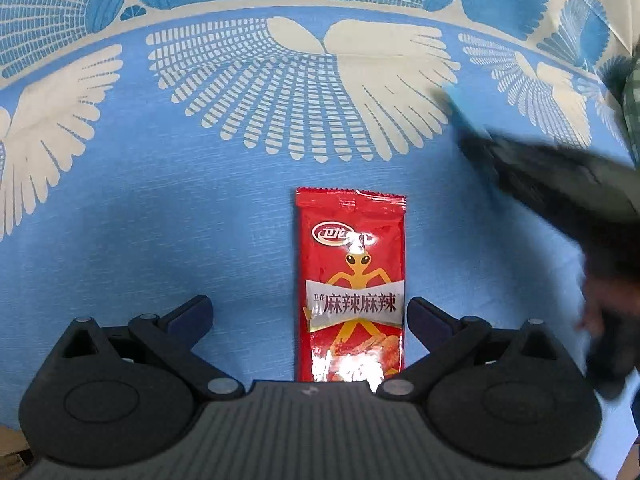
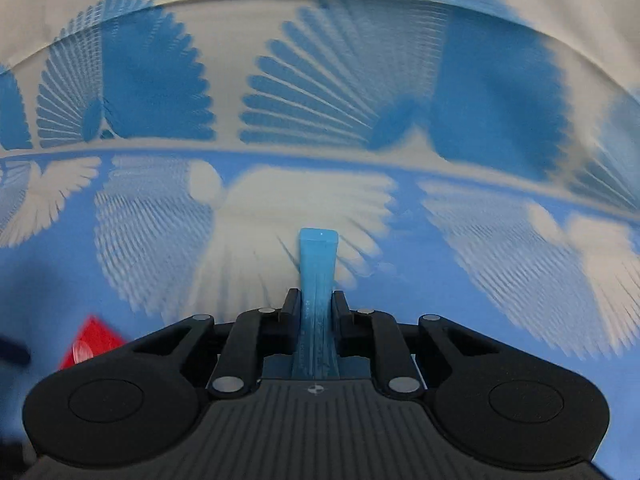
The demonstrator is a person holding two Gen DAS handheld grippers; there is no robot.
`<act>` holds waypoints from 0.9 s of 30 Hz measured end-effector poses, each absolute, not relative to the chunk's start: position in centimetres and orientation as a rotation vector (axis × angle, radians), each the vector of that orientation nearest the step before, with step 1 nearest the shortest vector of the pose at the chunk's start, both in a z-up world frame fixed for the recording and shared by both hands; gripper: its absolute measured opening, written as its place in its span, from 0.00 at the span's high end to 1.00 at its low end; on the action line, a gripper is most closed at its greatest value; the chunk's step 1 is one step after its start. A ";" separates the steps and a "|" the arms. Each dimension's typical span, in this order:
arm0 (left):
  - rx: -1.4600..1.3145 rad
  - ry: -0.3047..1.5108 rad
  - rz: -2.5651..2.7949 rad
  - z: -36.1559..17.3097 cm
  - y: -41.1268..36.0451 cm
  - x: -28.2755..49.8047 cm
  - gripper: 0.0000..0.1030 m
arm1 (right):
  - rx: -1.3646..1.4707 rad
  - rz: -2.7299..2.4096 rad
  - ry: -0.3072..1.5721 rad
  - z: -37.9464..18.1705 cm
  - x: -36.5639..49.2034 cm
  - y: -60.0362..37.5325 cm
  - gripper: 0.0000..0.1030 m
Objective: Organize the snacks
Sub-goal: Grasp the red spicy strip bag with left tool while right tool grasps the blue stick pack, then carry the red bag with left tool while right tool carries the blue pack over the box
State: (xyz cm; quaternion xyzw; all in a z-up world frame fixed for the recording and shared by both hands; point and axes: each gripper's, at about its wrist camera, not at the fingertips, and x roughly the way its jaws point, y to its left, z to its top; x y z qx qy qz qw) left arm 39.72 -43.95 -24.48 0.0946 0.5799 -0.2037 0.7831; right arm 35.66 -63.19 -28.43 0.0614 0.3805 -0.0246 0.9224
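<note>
A red snack packet (image 1: 351, 280) with Chinese lettering lies flat on the blue patterned cloth (image 1: 160, 220). My left gripper (image 1: 310, 310) is open, its fingers either side of the packet's near half, slightly above it. My right gripper (image 2: 315, 300) is shut on a thin blue snack packet (image 2: 317, 264), held on edge above the cloth, its tip sticking out ahead. The right gripper shows blurred at the right of the left wrist view (image 1: 560, 184), with the blue packet (image 1: 460, 108) at its tip. A corner of the red packet (image 2: 90, 340) shows at the lower left of the right wrist view.
The cloth (image 2: 440, 280) has blue and cream fan patterns and covers the whole surface. A cream band (image 1: 360, 4) of it runs across the far side. A bit of cardboard (image 1: 12, 452) shows at the lower left corner.
</note>
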 end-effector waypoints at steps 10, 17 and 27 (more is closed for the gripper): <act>0.137 1.167 -0.471 -21.9 -39.3 37.6 0.92 | 0.287 -0.182 0.731 -29.5 20.5 -59.9 0.84; 0.045 1.146 -0.517 -17.9 -33.8 30.9 0.93 | 0.480 -0.272 0.656 -27.3 12.6 -54.3 0.84; 0.019 1.028 -0.570 -8.1 -28.2 21.9 0.93 | 0.495 -0.258 0.619 -17.4 6.1 -48.5 0.84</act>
